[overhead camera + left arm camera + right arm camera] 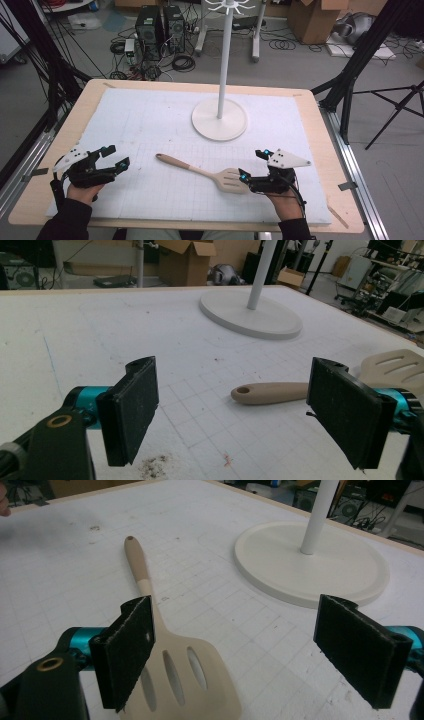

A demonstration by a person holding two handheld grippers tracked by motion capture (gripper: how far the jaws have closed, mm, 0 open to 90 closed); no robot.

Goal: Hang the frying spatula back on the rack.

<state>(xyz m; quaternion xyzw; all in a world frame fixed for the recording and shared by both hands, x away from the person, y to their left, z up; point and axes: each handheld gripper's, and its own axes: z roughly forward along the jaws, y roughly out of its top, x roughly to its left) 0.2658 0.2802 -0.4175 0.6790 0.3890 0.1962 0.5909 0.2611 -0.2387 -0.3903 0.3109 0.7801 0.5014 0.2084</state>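
From above, the slotted spatula [207, 173] lies flat on the white mat [150, 125], handle toward ten o'clock, blade touching the right gripper [252, 165], whose jaws are spread and hold nothing. The right gripper view shows three slots in the blade, under its left jaw. At nine o'clock the left gripper [115, 156] gapes empty, and its view adds the handle's hanging hole, with the stand base [250, 315] beyond

In the right gripper view the left black jaw hides part of the slotted spatula [180, 680], whose blade the bottom edge crops.
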